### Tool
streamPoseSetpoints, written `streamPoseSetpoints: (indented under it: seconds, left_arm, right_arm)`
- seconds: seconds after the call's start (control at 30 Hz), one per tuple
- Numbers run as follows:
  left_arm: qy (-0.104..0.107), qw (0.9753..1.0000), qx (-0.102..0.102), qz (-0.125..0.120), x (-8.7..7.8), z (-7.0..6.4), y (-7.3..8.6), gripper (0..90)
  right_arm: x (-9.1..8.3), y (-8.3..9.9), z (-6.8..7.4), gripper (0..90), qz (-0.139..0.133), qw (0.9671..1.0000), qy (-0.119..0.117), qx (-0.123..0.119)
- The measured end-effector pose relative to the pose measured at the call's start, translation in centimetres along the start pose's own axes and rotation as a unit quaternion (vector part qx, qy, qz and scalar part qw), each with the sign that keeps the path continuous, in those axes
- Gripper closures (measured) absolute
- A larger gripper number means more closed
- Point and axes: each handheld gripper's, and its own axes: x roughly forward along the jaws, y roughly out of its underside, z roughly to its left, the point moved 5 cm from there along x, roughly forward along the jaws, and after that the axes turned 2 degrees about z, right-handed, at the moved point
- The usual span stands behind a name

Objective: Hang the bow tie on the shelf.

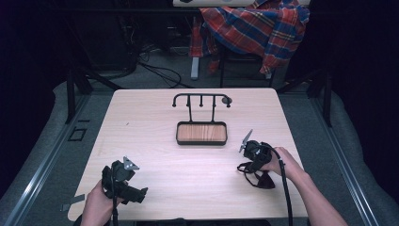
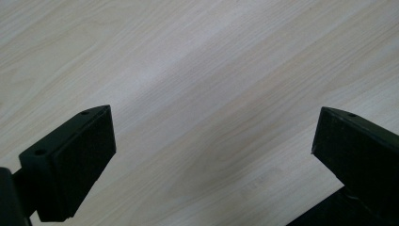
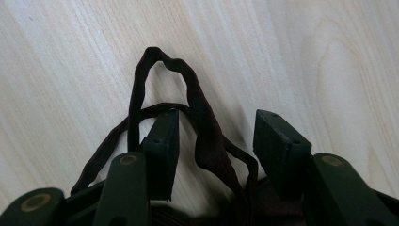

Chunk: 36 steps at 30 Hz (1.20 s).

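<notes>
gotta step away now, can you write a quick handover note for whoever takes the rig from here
Left gripper: jaws wide open, nothing between them, low over the bare near-left part of the table.
Right gripper: jaws open, straddling a strap of the dark bow tie lying at the near right; not clamped yet.
Hook stand with wooden tray: centre-back of the table, tray and hooks bare.
Done: right gripper is lined up on the strap.
Left: probably close on the strap, lift the tie and take it to the stand.

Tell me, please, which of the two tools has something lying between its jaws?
The right tool: a dark strap lies between its open jaws on the table. The left tool stands open over bare wood.
</notes>
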Motion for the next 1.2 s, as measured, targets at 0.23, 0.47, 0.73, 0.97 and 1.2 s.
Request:
streamPoseSetpoints:
  seconds: [0.23, 0.47, 0.73, 0.97, 1.2]
  left_arm:
    - [-0.001, 1.0, 0.0, -0.002, -0.1, 0.0, 0.0, 0.1]
    - [-0.002, 1.0, 0.001, -0.003, -0.1, 0.0, 0.0, 0.1]
    - [-0.001, 1.0, 0.001, -0.005, -0.1, 0.0, 0.1, 0.1]
    - [0.002, 1.0, -0.003, -0.006, -0.2, 0.1, 0.1, 0.1]
    - [0.003, 1.0, -0.004, -0.007, -0.2, 0.1, 0.1, 0.1]
  right_arm:
    - [0.3, 0.1, 0.3, 75.3, 0.006, 1.0, -0.005, -0.005]
    - [0.3, 0.4, 0.1, 86.7, 0.012, 0.9999, -0.001, -0.002]
    - [-1.4, 0.6, -0.1, 87.9, -0.015, 0.9995, 0.027, 0.011]
    - [-2.7, 0.6, 0.0, 87.9, -0.051, 0.9977, 0.033, 0.031]
    - [-3.7, 0.6, -0.4, 87.8, -0.069, 0.9956, 0.039, 0.049]
